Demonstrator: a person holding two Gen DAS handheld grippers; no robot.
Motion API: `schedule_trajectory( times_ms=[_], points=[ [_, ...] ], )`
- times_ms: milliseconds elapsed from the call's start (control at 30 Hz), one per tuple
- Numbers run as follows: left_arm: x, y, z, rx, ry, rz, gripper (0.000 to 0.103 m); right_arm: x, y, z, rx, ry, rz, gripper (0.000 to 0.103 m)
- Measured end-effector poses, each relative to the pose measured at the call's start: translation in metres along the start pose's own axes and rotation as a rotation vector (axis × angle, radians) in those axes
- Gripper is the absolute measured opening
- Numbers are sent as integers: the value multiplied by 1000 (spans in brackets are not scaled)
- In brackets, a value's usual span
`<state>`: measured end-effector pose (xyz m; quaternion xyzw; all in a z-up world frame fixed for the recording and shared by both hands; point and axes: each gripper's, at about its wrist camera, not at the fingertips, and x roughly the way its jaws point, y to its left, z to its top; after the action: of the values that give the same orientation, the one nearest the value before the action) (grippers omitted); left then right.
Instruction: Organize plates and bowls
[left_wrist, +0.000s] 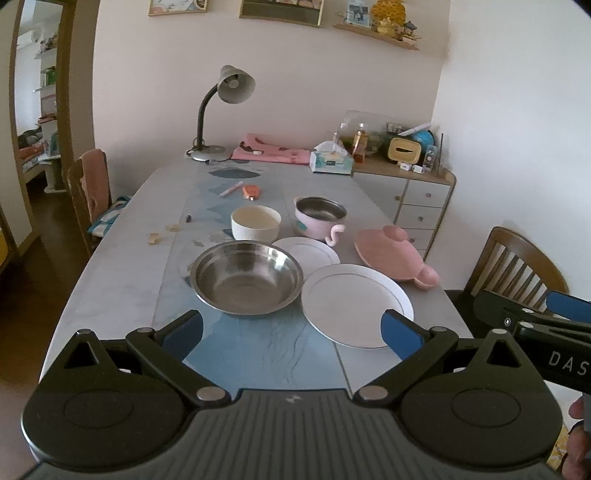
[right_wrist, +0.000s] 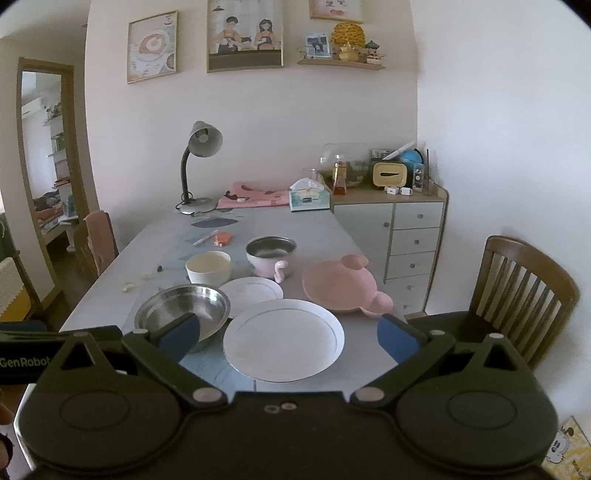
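Each hand-held gripper, left (left_wrist: 291, 332) and right (right_wrist: 288, 334), hovers open and empty. Nothing looks stacked yet (judging by layout); the large plate (right_wrist: 283, 339) lies nearest on the counter (right_wrist: 347, 236), needing an edge grip.

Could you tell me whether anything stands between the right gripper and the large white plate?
Nothing visible does. The right gripper hangs open just short of the large white plate, with only bare table around it. The steel bowl sits off to the left, clear of that path.
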<state>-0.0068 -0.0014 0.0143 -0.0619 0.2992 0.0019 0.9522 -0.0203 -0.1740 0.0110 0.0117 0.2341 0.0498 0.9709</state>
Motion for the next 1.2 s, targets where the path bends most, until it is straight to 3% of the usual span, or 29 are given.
schedule_trajectory(
  times_ms=[600,1200],
  points=[
    [33,-22,9,25,1,-10,103,24,-23,4,11,31,-7,103],
    [130,-53,33,-20,90,61,103,123,-68,24,2,123,75,102]
  ],
)
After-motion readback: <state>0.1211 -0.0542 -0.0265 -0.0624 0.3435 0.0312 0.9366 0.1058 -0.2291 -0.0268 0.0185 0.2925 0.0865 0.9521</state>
